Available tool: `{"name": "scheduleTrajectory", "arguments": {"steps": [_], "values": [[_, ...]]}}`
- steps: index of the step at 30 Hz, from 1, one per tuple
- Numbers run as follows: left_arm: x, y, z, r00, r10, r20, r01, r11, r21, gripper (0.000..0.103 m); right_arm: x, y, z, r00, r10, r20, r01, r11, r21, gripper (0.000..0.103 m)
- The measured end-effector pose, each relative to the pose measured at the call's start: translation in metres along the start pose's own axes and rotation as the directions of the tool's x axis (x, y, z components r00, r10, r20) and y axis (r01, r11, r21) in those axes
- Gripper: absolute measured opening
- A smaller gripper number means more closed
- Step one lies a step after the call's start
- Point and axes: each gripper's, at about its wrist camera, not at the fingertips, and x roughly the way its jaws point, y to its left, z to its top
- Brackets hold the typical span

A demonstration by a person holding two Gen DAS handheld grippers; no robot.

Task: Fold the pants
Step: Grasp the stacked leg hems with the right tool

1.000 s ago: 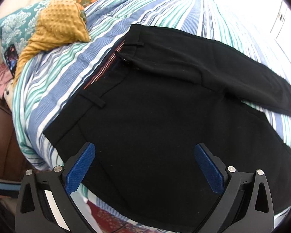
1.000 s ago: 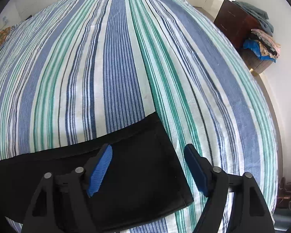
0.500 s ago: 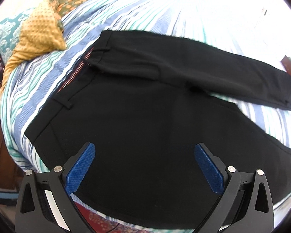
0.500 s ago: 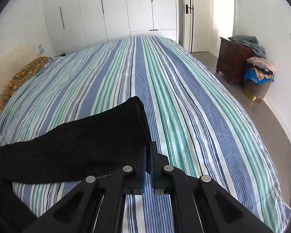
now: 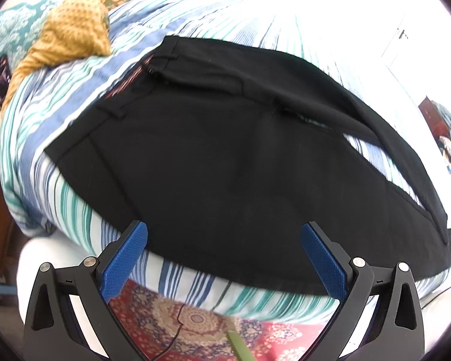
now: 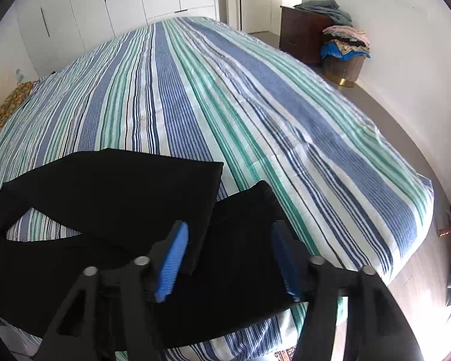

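Black pants (image 5: 225, 156) lie flat on the striped bed (image 5: 75, 210), waistband at upper left in the left wrist view, legs running to the right. My left gripper (image 5: 224, 249) is open and empty, hovering over the near edge of the seat and thigh. In the right wrist view the two leg ends (image 6: 129, 192) lie close together on the bed (image 6: 225, 96), the far leg's cuff beside the near one. My right gripper (image 6: 230, 255) is open just above the near leg's cuff (image 6: 246, 240), holding nothing.
A mustard blanket (image 5: 72, 33) and a patterned pillow (image 5: 9, 30) lie at the head of the bed. A red patterned rug (image 5: 195, 325) covers the floor below the bed edge. A dark dresser (image 6: 300, 36) and a basket of clothes (image 6: 345, 57) stand by the far wall.
My right gripper was shut on a leg cuff half a second ago; it has let go and is open. My left gripper has drawn back toward the bed edge.
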Motion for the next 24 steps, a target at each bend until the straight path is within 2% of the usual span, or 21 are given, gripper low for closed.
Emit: {"name": "scheduleTrajectory", "arguments": {"steps": [3,7,10,11,15,18,21,24], "values": [[0.001,0.002,-0.01,1.0,-0.003,-0.009,0.003,1.0,0.002,0.102,-0.027,0.012,-0.006,0.999,-0.001,0.052,0.001,1.0,0.011,0.069],[0.001,0.004,-0.013,1.0,-0.01,-0.004,0.01,1.0,-0.009,0.102,-0.055,0.046,-0.016,0.993,0.073,0.087,-0.072,0.997,-0.019,0.071],[-0.001,0.004,-0.011,1.0,-0.008,0.007,0.008,1.0,-0.008,0.102,-0.072,0.076,-0.027,0.984,0.136,0.112,-0.129,0.989,-0.071,0.081],[-0.002,0.004,-0.011,1.0,-0.008,0.009,0.008,1.0,-0.006,0.102,-0.075,0.085,-0.031,0.981,0.157,0.115,-0.147,0.985,-0.089,0.082],[-0.004,0.006,-0.014,1.0,-0.016,0.023,0.017,1.0,-0.01,0.102,-0.081,0.109,-0.05,0.977,0.199,0.081,-0.187,0.973,-0.138,0.082],[0.0,0.009,-0.018,1.0,-0.022,0.01,0.022,0.999,-0.023,0.102,-0.085,0.106,-0.067,0.969,0.242,0.053,-0.238,0.968,-0.078,0.082],[0.008,0.009,-0.018,1.0,-0.016,-0.018,0.016,1.0,-0.026,0.102,-0.082,0.106,-0.086,0.944,0.331,0.003,-0.331,0.944,-0.019,0.082],[0.009,0.002,-0.016,1.0,-0.007,-0.018,0.007,1.0,-0.006,0.102,-0.068,0.109,-0.095,0.896,0.444,-0.008,-0.442,0.895,0.064,0.082]]}}
